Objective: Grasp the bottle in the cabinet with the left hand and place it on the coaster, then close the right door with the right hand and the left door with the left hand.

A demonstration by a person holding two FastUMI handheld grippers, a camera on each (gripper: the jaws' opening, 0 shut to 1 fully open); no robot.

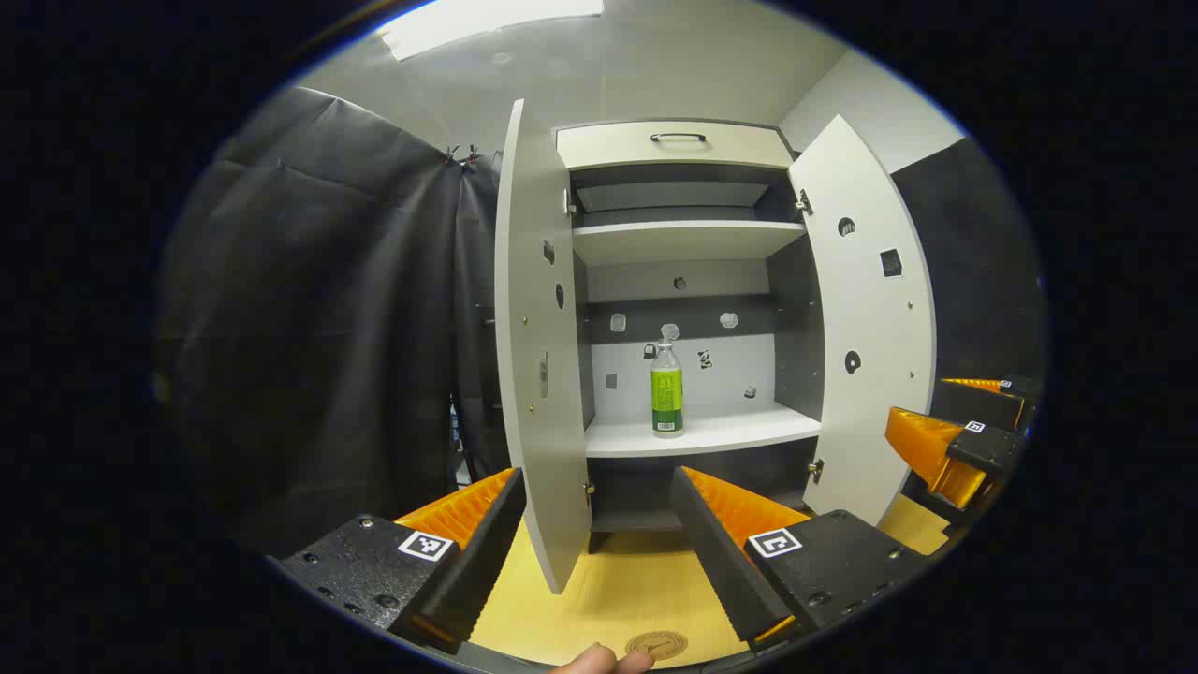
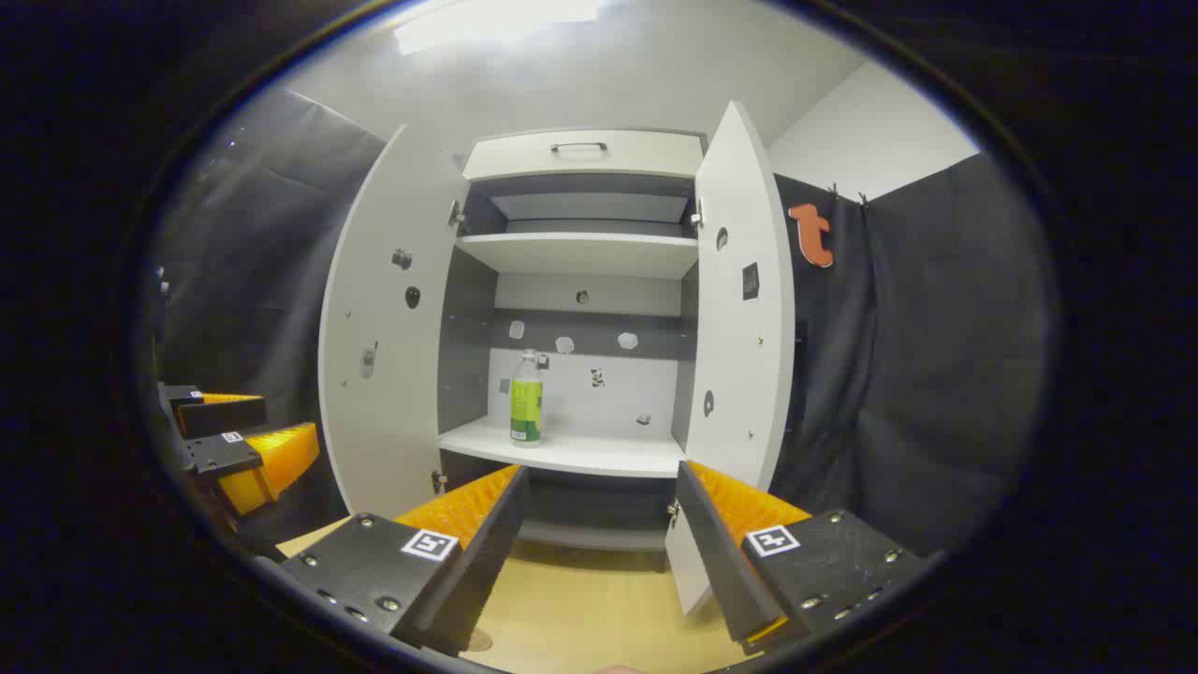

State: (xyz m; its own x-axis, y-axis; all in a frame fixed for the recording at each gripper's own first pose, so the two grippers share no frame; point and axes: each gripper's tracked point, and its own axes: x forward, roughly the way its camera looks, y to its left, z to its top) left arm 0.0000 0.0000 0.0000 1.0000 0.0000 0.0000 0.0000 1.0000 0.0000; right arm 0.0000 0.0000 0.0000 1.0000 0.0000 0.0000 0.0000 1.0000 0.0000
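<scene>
the bottle [image 1: 666,391] stands upright on the cabinet's lower shelf [image 1: 702,432], both doors open; probably light, smooth plastic (slippery), best taken mid-body. left gripper [image 1: 599,543] and right gripper [image 2: 599,538]: jaws wide, empty.

Setting: a staged recording booth, not a lived-in home. Dark grey cloth curtains [image 1: 328,309] hang as walls on both sides, pinned up by small clips at their top edge. Above them, plain white room walls [image 2: 870,131] and a bright rectangular ceiling light panel [image 1: 487,23]. Centre: a lone white-and-grey wooden cabinet [image 1: 688,239] with both doors swung open, standing on a pale yellow wood-grain tabletop [image 2: 599,608]. Small square black-and-white printed marker tags [image 1: 890,263] are stuck on the door's inner face; the shelves are nearly bare.
</scene>
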